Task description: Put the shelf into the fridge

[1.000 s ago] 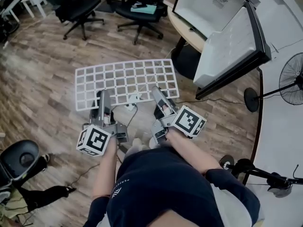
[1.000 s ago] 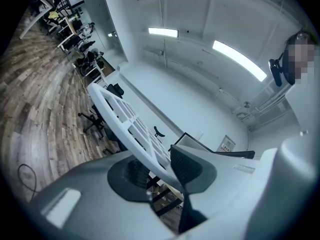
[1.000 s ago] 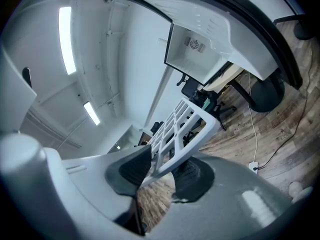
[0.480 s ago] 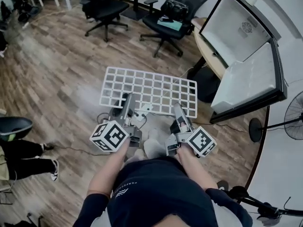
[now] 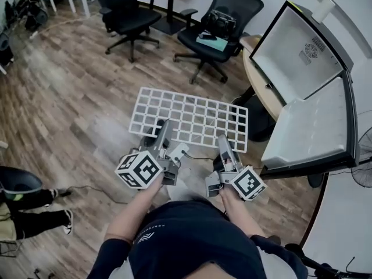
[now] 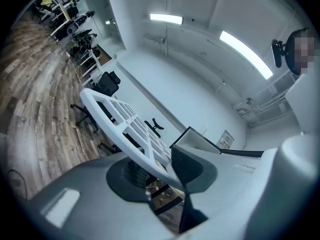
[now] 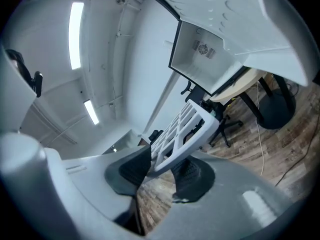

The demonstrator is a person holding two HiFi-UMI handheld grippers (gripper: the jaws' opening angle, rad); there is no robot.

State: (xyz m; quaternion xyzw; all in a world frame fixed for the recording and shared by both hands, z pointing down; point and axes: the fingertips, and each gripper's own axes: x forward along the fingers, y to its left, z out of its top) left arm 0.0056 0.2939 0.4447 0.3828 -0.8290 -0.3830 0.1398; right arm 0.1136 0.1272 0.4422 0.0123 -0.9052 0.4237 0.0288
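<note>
A white grid shelf hangs level above the wood floor, held by its near edge. My left gripper grips that edge at the left and my right gripper at the right. In the left gripper view the shelf's edge lies between the dark pads; these jaws have just been opening a little, with the shelf still clamped. The right gripper view shows the shelf's corner pinched between its pads. The small white fridge stands open on a table at the right, its door swung toward me.
Two black office chairs stand beyond the shelf. The round table under the fridge has a dark base. A fan is at the right edge. A person's legs are at the lower left.
Both grippers and the shelf have shifted right, toward the open fridge, which now sits nearer and lower in the head view. The grip on the shelf looks the same.
</note>
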